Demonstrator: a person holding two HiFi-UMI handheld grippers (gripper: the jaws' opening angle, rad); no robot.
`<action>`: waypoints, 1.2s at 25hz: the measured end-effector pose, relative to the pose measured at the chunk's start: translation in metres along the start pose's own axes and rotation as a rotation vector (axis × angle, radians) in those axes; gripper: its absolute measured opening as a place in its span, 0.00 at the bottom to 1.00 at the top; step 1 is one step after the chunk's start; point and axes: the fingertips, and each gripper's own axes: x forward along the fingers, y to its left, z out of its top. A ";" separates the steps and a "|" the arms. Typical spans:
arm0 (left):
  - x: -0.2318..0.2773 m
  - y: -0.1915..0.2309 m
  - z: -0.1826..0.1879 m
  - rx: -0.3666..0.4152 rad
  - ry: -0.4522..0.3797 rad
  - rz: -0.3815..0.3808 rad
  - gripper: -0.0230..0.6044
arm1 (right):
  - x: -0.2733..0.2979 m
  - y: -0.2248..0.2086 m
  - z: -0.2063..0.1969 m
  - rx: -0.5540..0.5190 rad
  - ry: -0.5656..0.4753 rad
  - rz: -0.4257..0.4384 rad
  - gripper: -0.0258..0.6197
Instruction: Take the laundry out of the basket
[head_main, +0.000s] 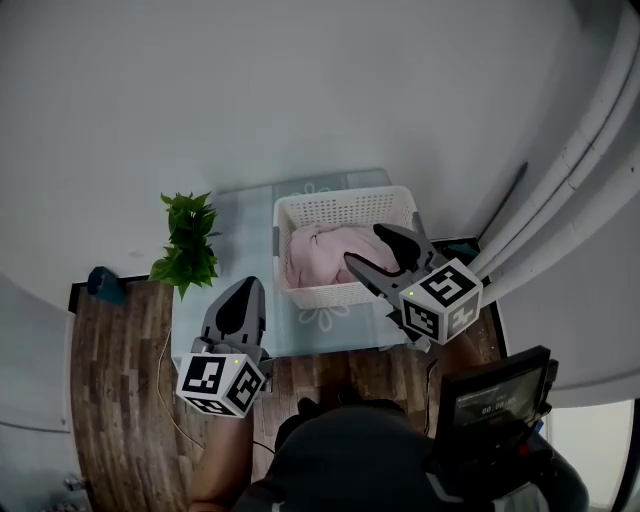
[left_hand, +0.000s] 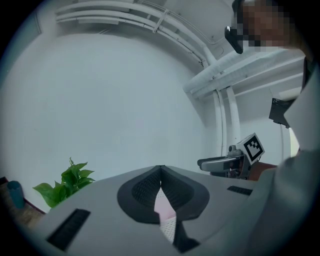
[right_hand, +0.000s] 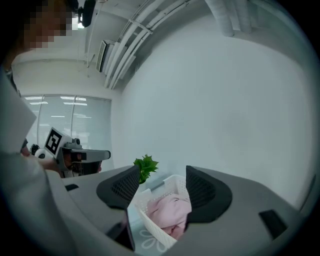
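A white slatted basket (head_main: 345, 208) stands on a pale table (head_main: 235, 250), and pink laundry (head_main: 322, 256) lies bunched inside it. My right gripper (head_main: 363, 246) hangs over the basket's right part, open, with nothing between its jaws. In the right gripper view the basket (right_hand: 150, 220) and the pink laundry (right_hand: 170, 210) show below the gap of the right gripper (right_hand: 162, 175). My left gripper (head_main: 243, 290) is shut and empty, held over the table's near left, clear of the basket. In its own view the left gripper (left_hand: 160, 168) has its tips together.
A green potted plant (head_main: 188, 240) stands at the table's left edge. Wooden floor (head_main: 110, 400) lies to the left and in front. A dark device with a screen (head_main: 490, 400) sits at the right, under white pipes (head_main: 590, 150). A teal object (head_main: 103, 283) sits far left.
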 end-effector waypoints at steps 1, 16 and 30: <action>0.001 0.005 0.000 -0.001 0.000 -0.006 0.05 | 0.006 0.000 -0.004 -0.006 0.024 -0.010 0.48; 0.034 0.070 -0.021 -0.015 0.057 -0.043 0.05 | 0.096 -0.030 -0.074 -0.027 0.353 -0.027 0.72; 0.087 0.087 -0.064 -0.019 0.186 0.016 0.05 | 0.166 -0.057 -0.205 -0.200 0.798 0.233 0.81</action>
